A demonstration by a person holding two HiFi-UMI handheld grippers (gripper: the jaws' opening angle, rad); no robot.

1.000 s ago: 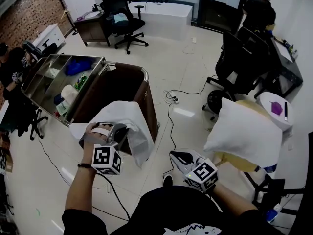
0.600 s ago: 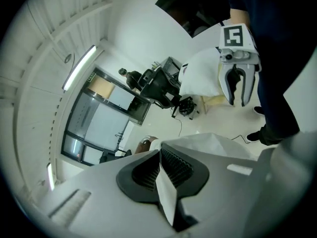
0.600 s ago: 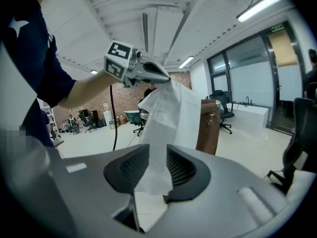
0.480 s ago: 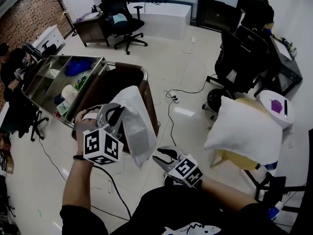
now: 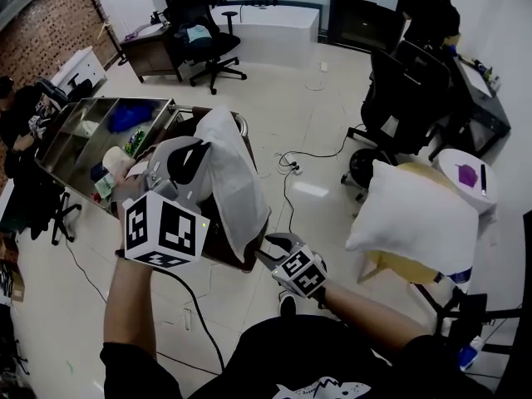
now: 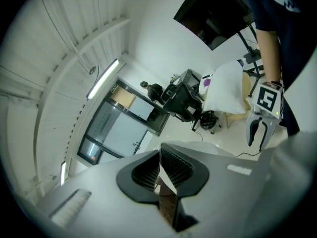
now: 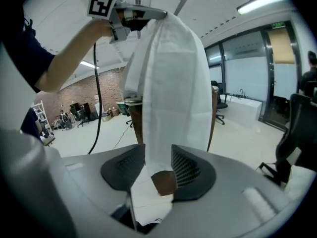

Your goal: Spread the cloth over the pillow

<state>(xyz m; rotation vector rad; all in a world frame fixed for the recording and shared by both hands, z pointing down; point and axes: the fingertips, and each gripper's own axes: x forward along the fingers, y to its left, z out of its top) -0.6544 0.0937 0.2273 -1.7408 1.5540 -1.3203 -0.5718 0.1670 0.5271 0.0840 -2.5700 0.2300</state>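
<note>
White cloth (image 5: 231, 181), raised higher than a second ago, hangs from the left gripper (image 5: 193, 155), jaws pinching its top, while the right gripper (image 5: 268, 243), jaws just spread, straddles its lower edge ungripped, so a second hold seems next; pillow (image 5: 411, 219) lies well apart, uncovered.

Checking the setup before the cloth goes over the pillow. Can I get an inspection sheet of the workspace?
Surface: tiled floor; pillow rests on a yellow seat.
Job's things: white cloth hangs from left gripper; pillow uncovered.
Clutter: cart tray holding assorted supplies.
Grippers: left gripper shut on cloth's top; right gripper open, jaws just opening, cloth's lower edge between them.
Cables: cord on floor.
Surroundings: office chairs, person standing far back.
</note>
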